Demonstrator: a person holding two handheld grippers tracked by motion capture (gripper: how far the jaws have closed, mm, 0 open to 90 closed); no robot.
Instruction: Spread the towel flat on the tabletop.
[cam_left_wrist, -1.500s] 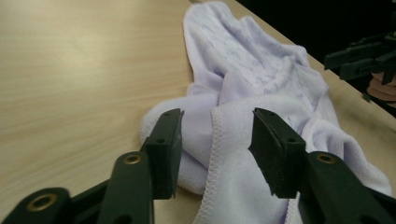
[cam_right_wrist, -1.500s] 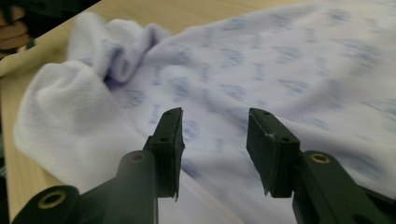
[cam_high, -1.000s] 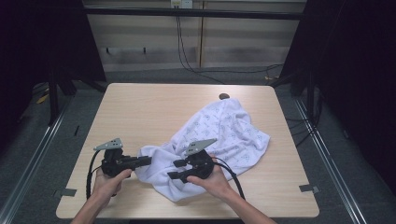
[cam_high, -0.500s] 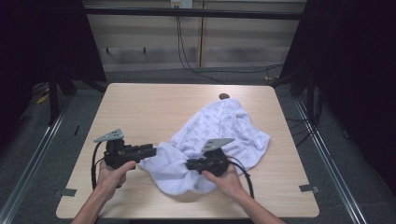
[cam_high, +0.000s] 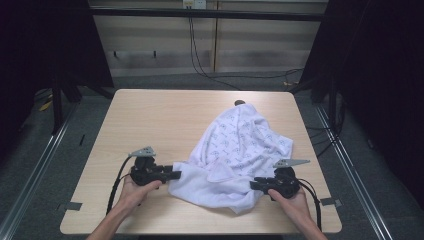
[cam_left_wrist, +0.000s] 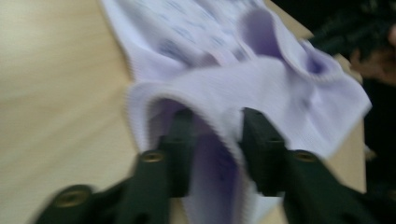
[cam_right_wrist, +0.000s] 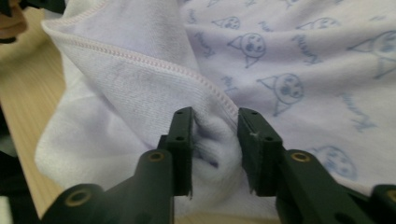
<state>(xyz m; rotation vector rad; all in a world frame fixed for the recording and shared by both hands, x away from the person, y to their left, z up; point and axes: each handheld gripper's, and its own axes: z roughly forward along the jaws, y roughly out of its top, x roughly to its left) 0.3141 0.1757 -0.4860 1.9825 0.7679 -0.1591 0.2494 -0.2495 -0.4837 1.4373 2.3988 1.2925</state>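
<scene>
Both grippers are at the near hem of the white cotton garment with the pale blue cat-face print (cam_high: 240, 155), which lies crumpled on the light wooden table (cam_high: 165, 115), spread from between the two grippers away toward the far right. The left gripper (cam_left_wrist: 212, 140) has the ribbed hem edge running between its jaws; jaws have just been closing, but the blurred left gripper view doesn't settle whether the pads bite or just straddle the cloth, so I can't tell if it's clenched. The right gripper (cam_right_wrist: 215, 140) has a bunched fold between its jaws, jaws have just been opening, and the fabric bulges against both pads, so I read it as a light grasp on the garment, not a firm one. Risks: the left catches only one layer of the hem, or nothing, and the cloth slides out on the first pull; the right's bunch is thick and soft, so it can creep out of a half-open jaw. Pulling apart with uneven grips would skew the garment rather than flatten it. Room: bare table beyond the left gripper on its outer side and ahead of it, plenty to sweep. The right gripper sits close to the table's near right corner, little margin outward or back, so cloth could drape off the edge there. A small dark object (cam_high: 239, 103) lies just past the garment's far tip; I can't identify it.
</scene>
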